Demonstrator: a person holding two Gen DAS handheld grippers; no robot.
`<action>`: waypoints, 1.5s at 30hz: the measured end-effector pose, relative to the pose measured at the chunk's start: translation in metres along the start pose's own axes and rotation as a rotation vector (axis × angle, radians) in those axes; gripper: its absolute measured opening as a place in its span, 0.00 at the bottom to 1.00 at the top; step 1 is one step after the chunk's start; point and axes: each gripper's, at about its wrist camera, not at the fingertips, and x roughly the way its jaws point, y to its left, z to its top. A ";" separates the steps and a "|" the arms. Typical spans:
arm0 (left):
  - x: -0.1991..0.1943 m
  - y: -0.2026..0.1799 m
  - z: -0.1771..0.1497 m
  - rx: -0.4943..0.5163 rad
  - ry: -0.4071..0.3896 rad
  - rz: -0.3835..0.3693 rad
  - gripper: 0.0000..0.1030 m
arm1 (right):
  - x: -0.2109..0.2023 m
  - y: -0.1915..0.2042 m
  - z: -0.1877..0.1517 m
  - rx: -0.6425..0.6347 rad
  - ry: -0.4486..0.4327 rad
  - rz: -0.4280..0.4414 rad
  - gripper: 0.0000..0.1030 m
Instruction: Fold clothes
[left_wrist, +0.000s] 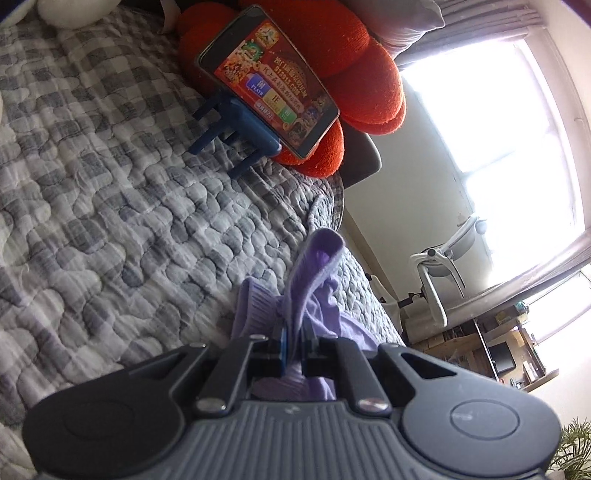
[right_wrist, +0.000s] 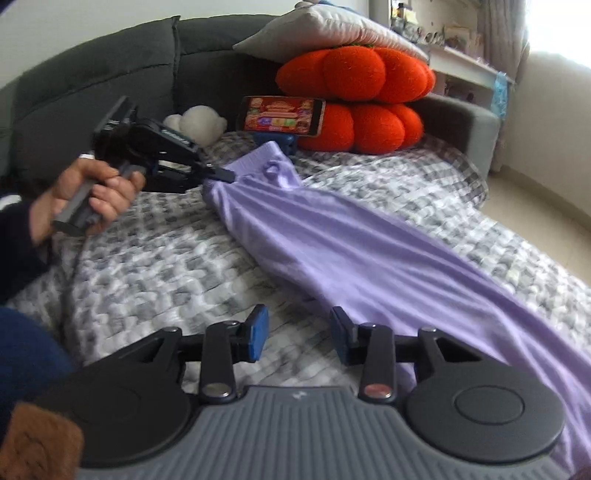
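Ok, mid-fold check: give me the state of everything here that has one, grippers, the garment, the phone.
left gripper: shut on the waistband of the purple trousers
right gripper: open, holding nothing, above the quilt beside the trousers
purple trousers: laid out lengthwise on the quilt, not yet folded
phone: screen on, propped sideways on a blue stand
blue stand: upright on the quilt
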 end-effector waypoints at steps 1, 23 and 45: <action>-0.001 0.002 -0.001 -0.008 0.001 -0.007 0.06 | 0.005 0.001 -0.002 -0.010 0.029 -0.013 0.40; 0.001 -0.024 -0.024 0.302 -0.004 0.066 0.08 | 0.013 -0.020 0.007 0.015 0.011 -0.094 0.48; -0.012 -0.011 0.006 0.091 0.011 0.072 0.06 | 0.023 -0.020 0.007 -0.001 0.053 -0.058 0.50</action>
